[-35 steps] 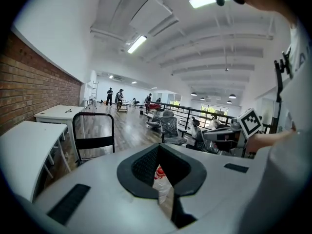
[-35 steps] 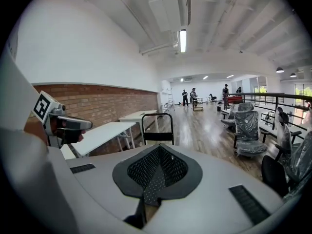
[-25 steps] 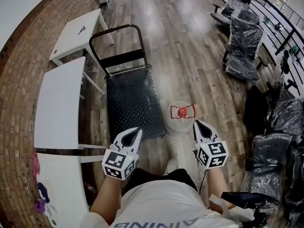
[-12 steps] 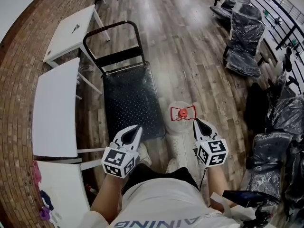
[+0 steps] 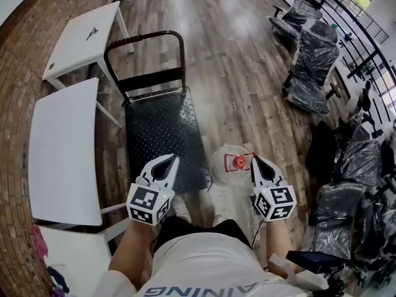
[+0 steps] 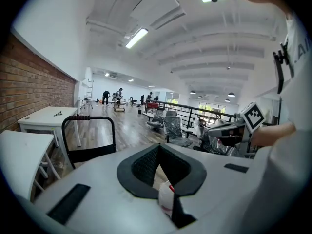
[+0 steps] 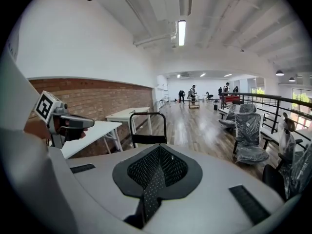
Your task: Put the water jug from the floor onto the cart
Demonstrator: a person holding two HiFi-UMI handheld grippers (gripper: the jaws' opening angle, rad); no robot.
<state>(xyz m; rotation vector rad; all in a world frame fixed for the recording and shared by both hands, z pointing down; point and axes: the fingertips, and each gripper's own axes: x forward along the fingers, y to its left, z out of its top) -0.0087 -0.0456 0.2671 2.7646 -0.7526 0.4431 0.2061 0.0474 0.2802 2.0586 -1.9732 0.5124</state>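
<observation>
The clear water jug (image 5: 230, 164) with its red cap and handle stands on the wooden floor, just right of the black platform cart (image 5: 162, 130). The cart's upright handle (image 5: 143, 41) is at its far end. My right gripper (image 5: 256, 163) is shut and empty, with its tip close beside the jug's cap on the right. Over the cart's near edge hovers my left gripper (image 5: 166, 163), its jaws a little apart and holding nothing. In the left gripper view (image 6: 158, 146) something white and red shows through the gap. The cart handle (image 7: 148, 126) lies ahead of the right gripper (image 7: 158, 147).
Two white tables (image 5: 62, 147) (image 5: 83, 39) stand along the brick wall on the left. Plastic-wrapped office chairs (image 5: 312, 60) and a railing line the right side. My white shoes (image 5: 179, 206) are just behind the cart. People work far down the hall.
The view and both grippers have moved forward. The cart and jug lie closer under the grippers, and the right tip is now beside the jug's cap.
</observation>
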